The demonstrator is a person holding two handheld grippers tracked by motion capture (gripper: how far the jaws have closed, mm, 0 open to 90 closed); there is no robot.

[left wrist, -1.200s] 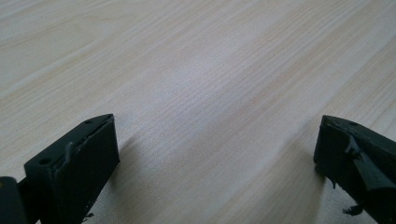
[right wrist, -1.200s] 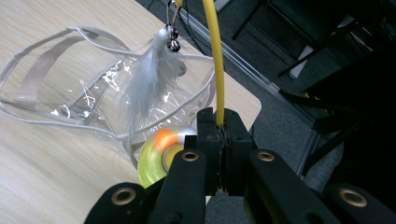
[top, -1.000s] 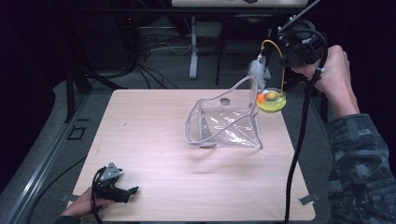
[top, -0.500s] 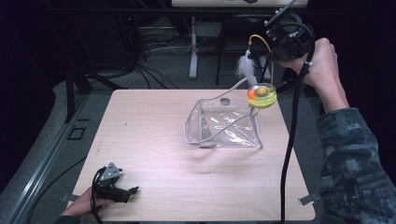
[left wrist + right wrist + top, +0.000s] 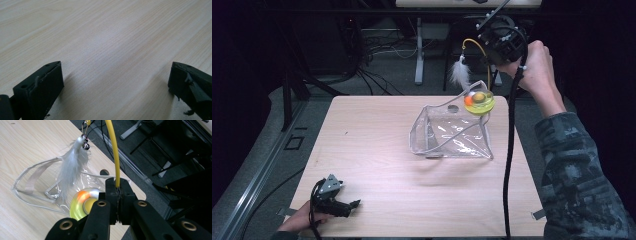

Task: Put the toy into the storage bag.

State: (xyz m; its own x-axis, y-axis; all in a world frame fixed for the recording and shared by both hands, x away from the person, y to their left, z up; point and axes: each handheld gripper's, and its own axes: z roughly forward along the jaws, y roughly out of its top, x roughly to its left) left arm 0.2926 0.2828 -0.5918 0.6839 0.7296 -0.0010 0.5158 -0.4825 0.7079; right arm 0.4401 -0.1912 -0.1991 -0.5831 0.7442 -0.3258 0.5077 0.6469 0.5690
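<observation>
**Right gripper view: jaws clamped on the wand, toy hanging at the bag's mouth**

Right gripper view shows the right gripper with its jaws pressed tight together on the yellow wand, which rises straight out of the pinch and arches over. From its far end hang a small bell and a white feather. Just below the jaws sits the toy's round yellow base with an orange ball in its track.

In the high view the base hangs over the bag's far right corner, the wand's long axis near upright. The clear bag lies on the table, its mouth propped up toward that corner, so the drop probably calls for a short move toward the person and down.

The left gripper rests at the table's near left corner, well apart from the bag, its jaws wide with nothing between them. The right hand is far nearer.
</observation>
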